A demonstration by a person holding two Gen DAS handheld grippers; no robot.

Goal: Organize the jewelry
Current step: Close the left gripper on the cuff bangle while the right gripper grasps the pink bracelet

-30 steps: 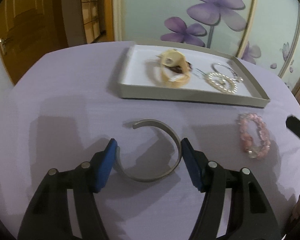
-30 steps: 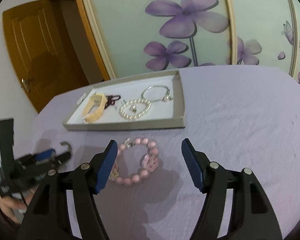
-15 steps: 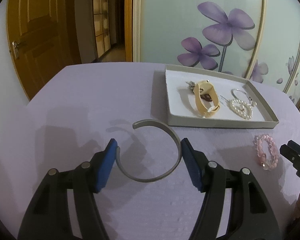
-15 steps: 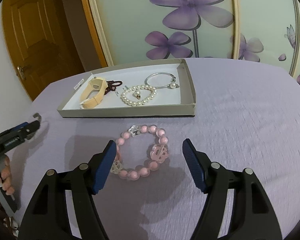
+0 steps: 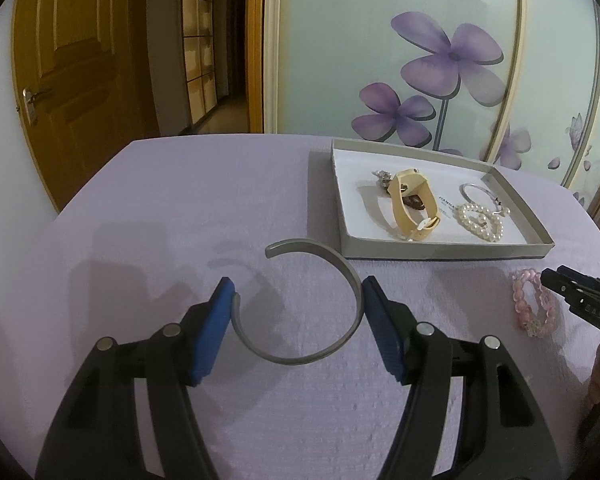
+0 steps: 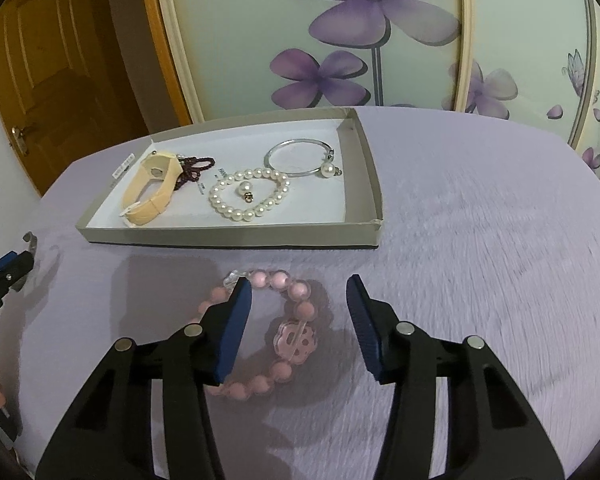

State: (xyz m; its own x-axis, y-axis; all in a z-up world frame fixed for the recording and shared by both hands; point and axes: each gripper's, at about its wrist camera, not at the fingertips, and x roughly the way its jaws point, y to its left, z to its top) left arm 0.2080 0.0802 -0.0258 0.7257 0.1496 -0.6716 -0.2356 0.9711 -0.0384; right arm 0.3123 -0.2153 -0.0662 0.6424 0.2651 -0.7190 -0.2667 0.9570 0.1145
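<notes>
A bench [image 5: 180,208] draped in lilac cloth carries a shallow grey tray [image 6: 228,236] holding a beige band [image 6: 152,192], a pearl bracelet [image 6: 248,196] and a thin silver bangle [image 6: 300,160]. In front of the tray, the left claw [image 5: 298,312] grips a grey open metal cuff [image 5: 320,304] between its blue pads. The right claw [image 6: 300,320] hangs spread wide over a pink bead bracelet [image 6: 276,340] lying on the cloth.

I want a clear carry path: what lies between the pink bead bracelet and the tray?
Only bare purple tablecloth separates the pink bead bracelet from the tray, seen in the right wrist view.
</notes>
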